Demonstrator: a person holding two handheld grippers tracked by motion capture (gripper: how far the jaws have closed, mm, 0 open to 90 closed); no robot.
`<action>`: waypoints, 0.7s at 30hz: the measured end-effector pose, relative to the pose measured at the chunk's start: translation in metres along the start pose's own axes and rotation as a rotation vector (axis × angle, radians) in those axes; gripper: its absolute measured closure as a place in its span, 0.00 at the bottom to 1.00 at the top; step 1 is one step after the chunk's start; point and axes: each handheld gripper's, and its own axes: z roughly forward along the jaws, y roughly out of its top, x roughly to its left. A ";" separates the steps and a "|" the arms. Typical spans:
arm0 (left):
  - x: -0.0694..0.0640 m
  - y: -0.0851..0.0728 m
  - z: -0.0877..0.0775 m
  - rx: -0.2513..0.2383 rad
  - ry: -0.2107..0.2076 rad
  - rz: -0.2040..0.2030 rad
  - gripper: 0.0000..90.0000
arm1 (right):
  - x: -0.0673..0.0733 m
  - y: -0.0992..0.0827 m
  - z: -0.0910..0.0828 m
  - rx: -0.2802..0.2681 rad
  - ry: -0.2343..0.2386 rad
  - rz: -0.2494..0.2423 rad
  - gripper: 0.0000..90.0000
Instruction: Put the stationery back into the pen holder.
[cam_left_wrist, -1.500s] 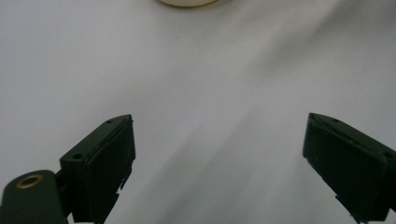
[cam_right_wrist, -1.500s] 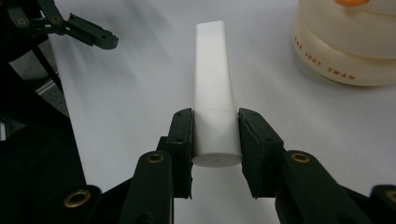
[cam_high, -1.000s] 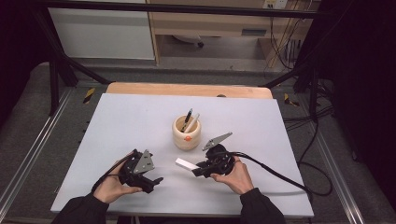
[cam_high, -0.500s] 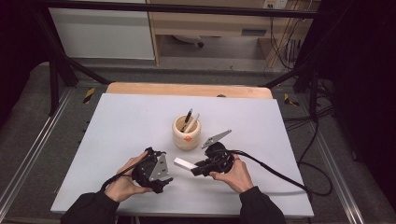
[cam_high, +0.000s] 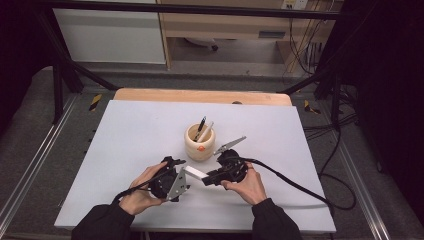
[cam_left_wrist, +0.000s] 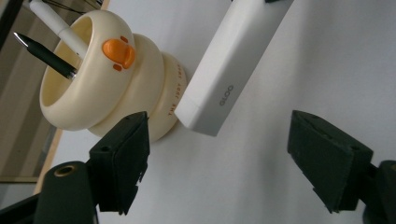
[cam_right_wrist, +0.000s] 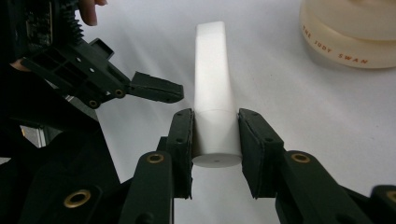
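My right gripper (cam_right_wrist: 215, 135) is shut on one end of a white stick (cam_right_wrist: 211, 65) marked GLOO (cam_left_wrist: 229, 70), held level just above the table. In the high view that gripper (cam_high: 209, 178) sits at the front centre, with the stick (cam_high: 196, 173) pointing left. My left gripper (cam_high: 181, 173) is beside the stick's free end. Its jaws (cam_left_wrist: 217, 140) have just been closing but stand open, with the stick's end a little ahead of them, untouched. A cream duck-faced pen holder (cam_high: 199, 142) behind holds a black pen (cam_left_wrist: 44, 53) and a white pen (cam_left_wrist: 56, 21).
The white table top (cam_high: 125, 130) has a wooden strip (cam_high: 200, 95) along its back edge. A black cable (cam_high: 300, 185) trails right from my right gripper. The pen holder (cam_right_wrist: 345, 42) stands close behind the stick.
My left hand has moved right, bringing its gripper up to the free end of the white stick. The right gripper and the stick have stayed put.
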 end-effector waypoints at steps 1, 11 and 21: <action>0.000 0.000 0.000 -0.001 0.007 0.011 0.26 | 0.001 0.001 0.001 0.000 0.000 0.004 0.75; -0.001 0.005 0.004 -0.031 0.054 0.131 0.42 | 0.003 0.006 0.006 0.003 0.014 0.020 0.75; -0.008 0.012 0.007 -0.066 0.081 0.248 0.55 | 0.006 0.011 0.009 0.011 0.013 0.014 0.75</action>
